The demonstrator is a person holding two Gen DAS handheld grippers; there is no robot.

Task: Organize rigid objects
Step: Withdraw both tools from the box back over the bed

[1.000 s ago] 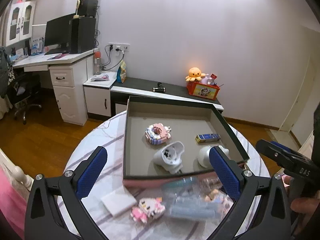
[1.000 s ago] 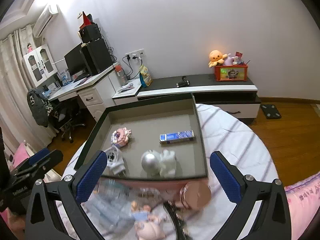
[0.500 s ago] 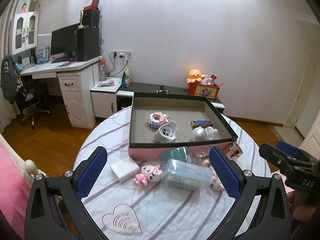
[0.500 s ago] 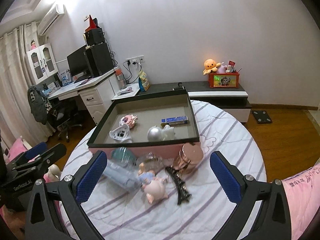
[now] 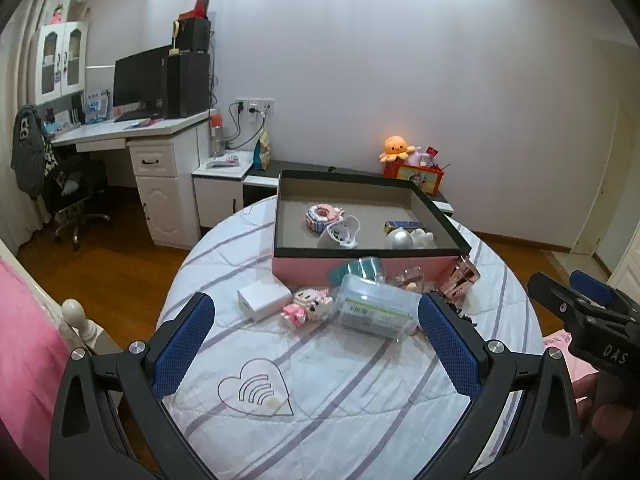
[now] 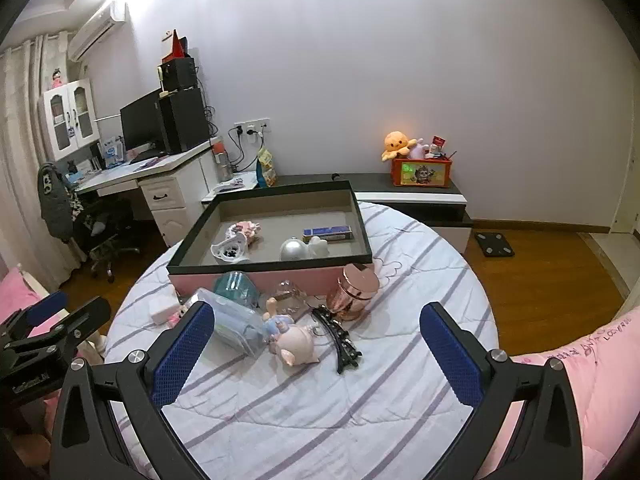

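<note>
A pink box with a black rim (image 5: 372, 254) (image 6: 272, 262) stands on the round striped table and holds several small objects. In front of it lie a white block (image 5: 264, 298), a pink brick figure (image 5: 306, 306), a clear plastic case (image 5: 374, 310) (image 6: 230, 320), a teal jar (image 6: 236, 284), a rose-gold jar (image 6: 354, 290), a pink pig figure (image 6: 296, 344) and a black hair clip (image 6: 338, 340). My left gripper (image 5: 316, 344) is open and empty above the near table. My right gripper (image 6: 316, 348) is open and empty, also back from the objects.
A heart-shaped clear piece (image 5: 256, 392) lies on the tablecloth near the left gripper. Pink bedding (image 6: 580, 364) borders the table on the right and a bedpost (image 5: 76, 314) on the left. A desk and chair (image 5: 76, 192) stand at far left.
Both grippers have pulled back and up from the box, so the whole table and the loose objects in front of the box have come into view. Both stay open.
</note>
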